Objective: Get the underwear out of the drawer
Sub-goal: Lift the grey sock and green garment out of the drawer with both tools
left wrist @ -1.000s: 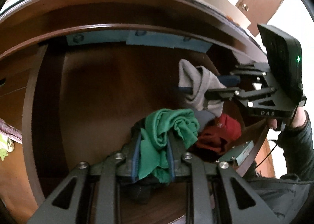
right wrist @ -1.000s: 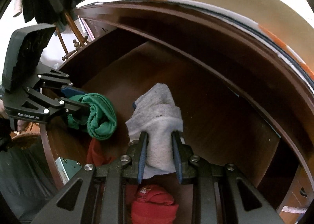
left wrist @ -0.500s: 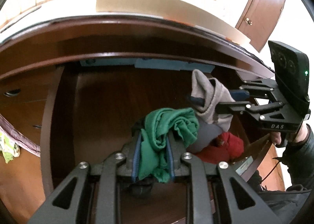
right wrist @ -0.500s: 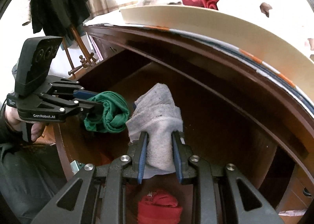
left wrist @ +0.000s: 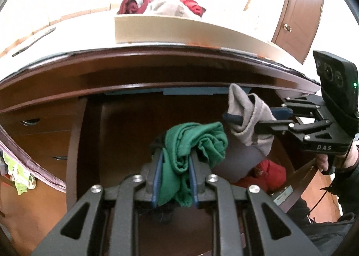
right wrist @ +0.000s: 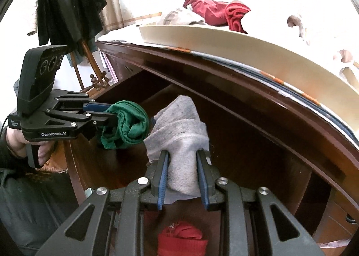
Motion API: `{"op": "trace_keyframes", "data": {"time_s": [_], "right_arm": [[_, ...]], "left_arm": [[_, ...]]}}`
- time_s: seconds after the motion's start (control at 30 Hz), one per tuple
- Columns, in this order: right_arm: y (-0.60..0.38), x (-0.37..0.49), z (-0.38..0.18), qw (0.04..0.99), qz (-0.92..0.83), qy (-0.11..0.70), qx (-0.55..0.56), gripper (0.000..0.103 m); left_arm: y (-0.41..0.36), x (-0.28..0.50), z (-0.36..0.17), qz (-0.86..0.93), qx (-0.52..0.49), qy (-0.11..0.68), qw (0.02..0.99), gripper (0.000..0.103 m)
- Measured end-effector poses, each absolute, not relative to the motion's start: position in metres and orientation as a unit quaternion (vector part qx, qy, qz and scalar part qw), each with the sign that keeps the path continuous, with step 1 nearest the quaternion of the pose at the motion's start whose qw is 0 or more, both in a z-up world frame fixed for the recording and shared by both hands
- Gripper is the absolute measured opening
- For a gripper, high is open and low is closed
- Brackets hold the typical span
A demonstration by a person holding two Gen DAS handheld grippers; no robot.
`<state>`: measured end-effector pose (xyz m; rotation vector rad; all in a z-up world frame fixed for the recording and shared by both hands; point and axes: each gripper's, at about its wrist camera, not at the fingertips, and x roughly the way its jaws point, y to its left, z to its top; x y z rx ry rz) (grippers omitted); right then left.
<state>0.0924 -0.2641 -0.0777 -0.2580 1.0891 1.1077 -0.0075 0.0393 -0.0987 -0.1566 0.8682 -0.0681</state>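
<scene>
At the far left of the right wrist view a black jacket (right wrist: 67,7) hangs from a wooden stand, well apart from the work. Next comes the left claw (left wrist: 175,179), clenched on a crumpled green cotton piece of underwear (left wrist: 193,144); in its own view the blue pads press the cloth from both sides, and the bundle bulges out above the tips. Just beside it, to the right, the right claw (right wrist: 182,175) is clamped on a folded grey knit piece of underwear (right wrist: 181,135), whose top stands up between the fingers while its lower end hangs below them. The two bundles hang near each other, almost touching in the right wrist view, both above the floor of the open dark-brown wooden drawer (left wrist: 125,135). Below them, on the drawer floor toward its front right corner, lies a rolled red cloth piece (right wrist: 181,240), not gripped by anything. Above the drawer runs the edge of the desk (left wrist: 157,63), and on it stands a shallow cream tray (left wrist: 170,29) holding red and pale garments (right wrist: 217,11). The step in hand looks like the lift-out: both pieces are gripped and clear of the drawer floor, but not yet carried away from it. The next move likely calls for raising both claws over the desk edge without snagging the hanging ends, then setting the pieces down, probably in the tray, before going for the red piece.
</scene>
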Motion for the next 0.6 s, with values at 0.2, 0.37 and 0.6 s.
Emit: {"op": "trace_keyframes", "data": {"time_s": [0.2, 0.37, 0.6], "right_arm": [[-0.275, 0.090, -0.066, 0.720, 0.495, 0.474, -0.108, 0.027], [-0.284, 0.084, -0.055, 0.737, 0.494, 0.450, -0.096, 0.027], [-0.292, 0.076, -0.042, 0.758, 0.493, 0.418, -0.083, 0.027]], "left_arm": [[0.037, -0.011, -0.092, -0.021, -0.060, 0.403, 0.913, 0.019], [0.035, -0.015, -0.084, -0.009, -0.048, 0.387, 0.921, 0.018], [0.033, -0.021, -0.074, -0.001, -0.040, 0.365, 0.930, 0.018]]}}
